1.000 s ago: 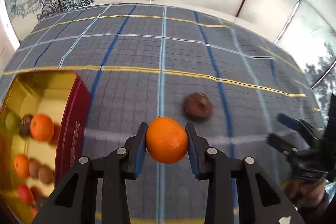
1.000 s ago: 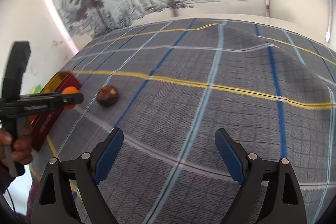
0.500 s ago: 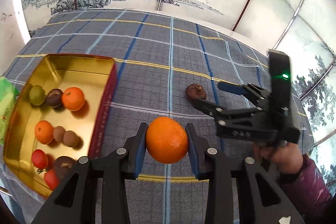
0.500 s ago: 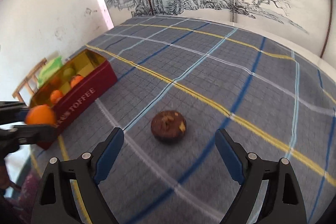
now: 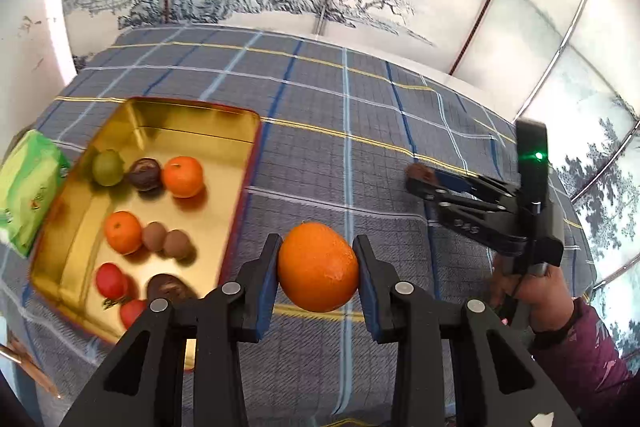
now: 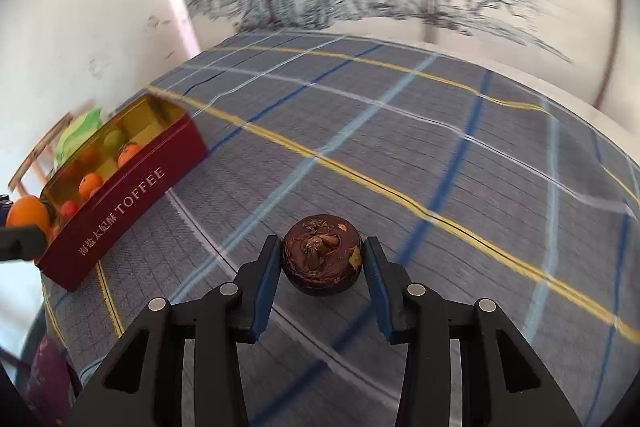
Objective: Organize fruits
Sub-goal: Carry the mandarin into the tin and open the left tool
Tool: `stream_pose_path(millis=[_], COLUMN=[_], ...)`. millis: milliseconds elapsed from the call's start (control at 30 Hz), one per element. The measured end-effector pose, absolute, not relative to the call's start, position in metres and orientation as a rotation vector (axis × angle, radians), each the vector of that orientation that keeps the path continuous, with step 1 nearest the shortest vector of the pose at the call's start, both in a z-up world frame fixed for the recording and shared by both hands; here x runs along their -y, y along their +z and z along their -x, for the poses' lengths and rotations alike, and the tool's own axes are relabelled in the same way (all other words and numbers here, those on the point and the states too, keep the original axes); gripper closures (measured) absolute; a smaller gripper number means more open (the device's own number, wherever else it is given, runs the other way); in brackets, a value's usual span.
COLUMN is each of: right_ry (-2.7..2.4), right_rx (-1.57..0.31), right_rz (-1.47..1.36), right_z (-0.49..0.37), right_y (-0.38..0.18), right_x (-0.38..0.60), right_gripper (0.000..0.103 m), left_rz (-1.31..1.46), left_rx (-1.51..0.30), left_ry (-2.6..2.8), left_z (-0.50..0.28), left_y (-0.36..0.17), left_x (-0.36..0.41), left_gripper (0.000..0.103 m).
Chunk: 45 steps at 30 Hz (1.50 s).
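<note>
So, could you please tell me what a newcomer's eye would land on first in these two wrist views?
Most striking is the bright orange clamped in the left gripper, in the air beside the tin. Next is the red TOFFEE tin with its gold inside, on the left of the plaid cloth, holding oranges and red, green and brown fruits. Last, the dark brown fruit sits on the cloth between the right gripper's fingers.

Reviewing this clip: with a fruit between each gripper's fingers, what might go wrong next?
The left gripper holds the orange only at its sides, so it may slip on the way to the tin. The tin's near end is crowded with fruit, so a drop there could knock them. The right gripper brackets the dark fruit on the cloth; whether the pads press it is unclear, so lifting may leave it behind.
</note>
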State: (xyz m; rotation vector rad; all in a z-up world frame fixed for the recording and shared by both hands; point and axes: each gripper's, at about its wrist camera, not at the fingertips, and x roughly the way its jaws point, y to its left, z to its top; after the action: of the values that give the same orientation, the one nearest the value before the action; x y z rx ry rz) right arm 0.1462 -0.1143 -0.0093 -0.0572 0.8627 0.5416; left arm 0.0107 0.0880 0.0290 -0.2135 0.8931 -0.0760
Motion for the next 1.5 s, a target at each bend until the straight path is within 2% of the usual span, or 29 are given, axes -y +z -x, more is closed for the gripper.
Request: stream_pose_path(millis=[300, 500, 1500], right_ry=[0.370, 0.351, 0.341], right_rx=[-0.898, -0.902, -0.915], right_rz=[-0.039, -0.030, -0.042], right_z=[-0.139, -0.140, -0.143], right_y=[-0.025, -0.027, -0.031], right_x=[0.172, 0.176, 0.178], right_gripper=[0.060, 0.060, 0.060], left_rz=[0.242, 0.240, 0.106], left_rx=[-0.878, -0.881, -0.874], left_ry=[0.028, 0.099, 0.242], left_z=[0.026, 0.038, -0.022], left_y=[0.037, 0.035, 0.014], left_x=[-0.130, -0.156, -0.227], left_gripper=[0.071, 0.071, 0.071])
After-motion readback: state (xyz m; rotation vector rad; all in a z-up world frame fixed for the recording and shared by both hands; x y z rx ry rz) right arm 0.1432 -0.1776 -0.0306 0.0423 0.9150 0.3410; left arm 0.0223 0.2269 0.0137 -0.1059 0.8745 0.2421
